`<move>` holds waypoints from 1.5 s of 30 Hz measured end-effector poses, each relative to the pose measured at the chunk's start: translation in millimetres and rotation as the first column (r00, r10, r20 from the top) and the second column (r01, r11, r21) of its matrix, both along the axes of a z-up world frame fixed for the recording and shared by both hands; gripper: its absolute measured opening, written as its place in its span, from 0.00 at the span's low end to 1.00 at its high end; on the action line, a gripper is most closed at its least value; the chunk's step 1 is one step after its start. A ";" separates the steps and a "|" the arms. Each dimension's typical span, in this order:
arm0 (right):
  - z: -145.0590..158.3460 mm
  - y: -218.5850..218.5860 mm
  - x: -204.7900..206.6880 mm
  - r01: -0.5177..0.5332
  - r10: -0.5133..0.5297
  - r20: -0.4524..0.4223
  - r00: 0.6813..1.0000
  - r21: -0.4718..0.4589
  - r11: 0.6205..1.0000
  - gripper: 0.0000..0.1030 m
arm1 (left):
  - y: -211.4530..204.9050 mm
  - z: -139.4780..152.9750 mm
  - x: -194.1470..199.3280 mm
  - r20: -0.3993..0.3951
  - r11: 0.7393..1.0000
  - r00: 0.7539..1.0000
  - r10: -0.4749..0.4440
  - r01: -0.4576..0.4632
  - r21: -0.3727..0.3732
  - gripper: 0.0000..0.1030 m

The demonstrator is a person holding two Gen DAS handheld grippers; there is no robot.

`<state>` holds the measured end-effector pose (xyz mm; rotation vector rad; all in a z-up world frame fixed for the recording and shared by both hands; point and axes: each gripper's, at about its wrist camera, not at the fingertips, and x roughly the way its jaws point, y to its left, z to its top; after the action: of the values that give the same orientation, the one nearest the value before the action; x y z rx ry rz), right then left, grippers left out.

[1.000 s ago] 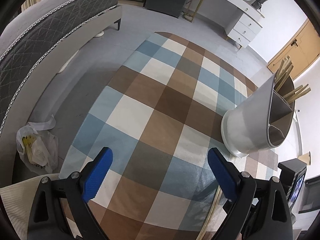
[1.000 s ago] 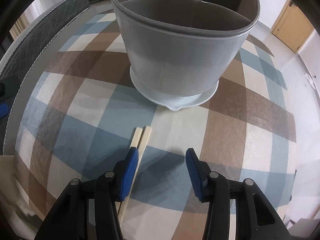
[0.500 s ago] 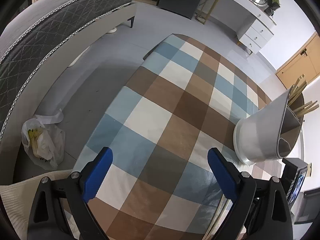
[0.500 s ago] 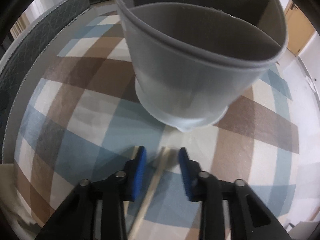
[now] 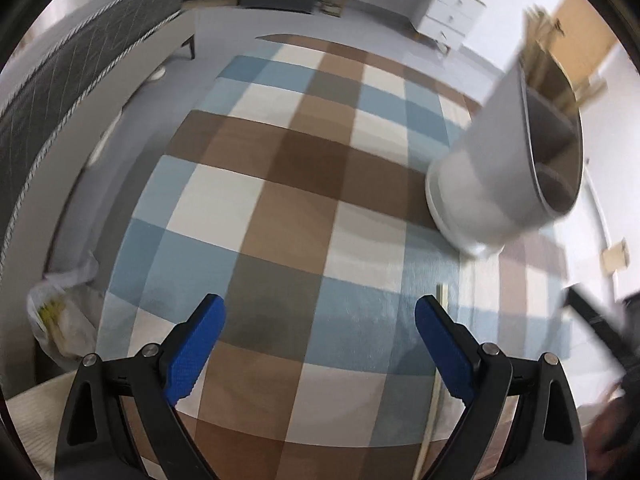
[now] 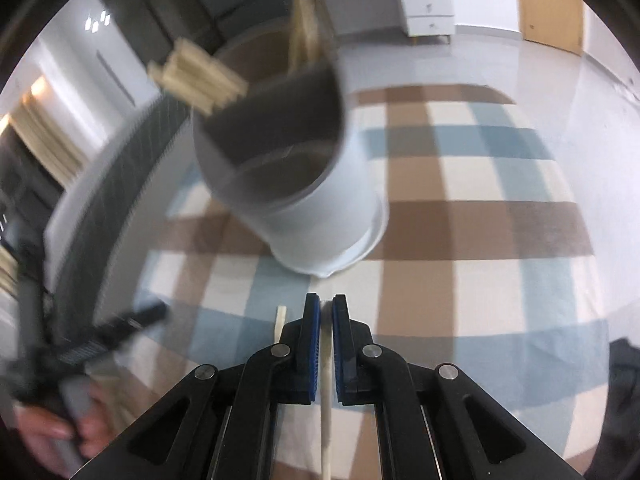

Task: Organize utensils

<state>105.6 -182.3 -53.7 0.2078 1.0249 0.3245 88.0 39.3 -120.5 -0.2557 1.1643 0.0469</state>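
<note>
Right wrist view: a pale chopstick [image 6: 327, 364] sits clamped between the right tongs [image 6: 326, 312], a second chopstick [image 6: 279, 322] just beside it on the checked worktop [image 6: 480, 232]. Ahead stands a grey divided holder [image 6: 296, 184] (sticks already inside). Left tongs [image 5: 320, 320] gape wide apart.
</note>
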 end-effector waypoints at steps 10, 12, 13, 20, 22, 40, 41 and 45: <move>37.4 -56.5 -43.0 0.082 -0.099 0.084 0.992 0.195 0.977 0.05 | -62.7 -21.6 9.0 -0.083 0.997 0.994 -0.074 0.077 0.026 0.86; 40.4 -69.0 -48.3 0.096 -0.117 0.084 0.990 0.227 0.969 0.05 | -75.1 -24.6 14.7 -0.095 0.993 0.991 -0.095 0.102 0.068 0.80; 41.6 -73.6 -50.3 0.102 -0.125 0.084 0.989 0.234 0.967 0.05 | -79.5 -25.2 17.5 -0.099 0.991 0.990 -0.098 0.106 0.079 0.80; 41.4 -87.4 -51.6 0.128 -0.155 0.081 0.985 0.269 0.955 0.04 | -96.6 -38.9 35.1 -0.151 0.980 0.982 -0.116 0.138 0.142 0.66; 42.2 -89.6 -51.7 0.129 -0.158 0.084 0.984 0.277 0.952 0.04 | -98.6 -37.3 36.6 -0.145 0.980 0.982 -0.118 0.139 0.144 0.59; 53.5 -85.3 -62.0 0.099 -0.137 0.152 0.979 0.234 0.967 0.00 | -98.9 44.1 9.4 0.131 0.982 0.974 -0.186 0.182 0.042 0.02; 53.3 -84.3 -62.4 0.099 -0.136 0.154 0.979 0.230 0.968 0.00 | -95.8 51.4 4.3 0.160 0.983 0.970 -0.183 0.179 0.035 0.02; 47.0 -82.8 -62.1 0.115 -0.144 0.129 0.981 0.210 0.971 0.01 | -86.8 73.0 -5.1 0.252 0.987 0.955 -0.155 0.158 0.007 0.02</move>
<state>43.5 -265.1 -6.7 0.4271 0.8310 0.3195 82.9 -47.5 -47.4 -0.1739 0.9286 -0.1299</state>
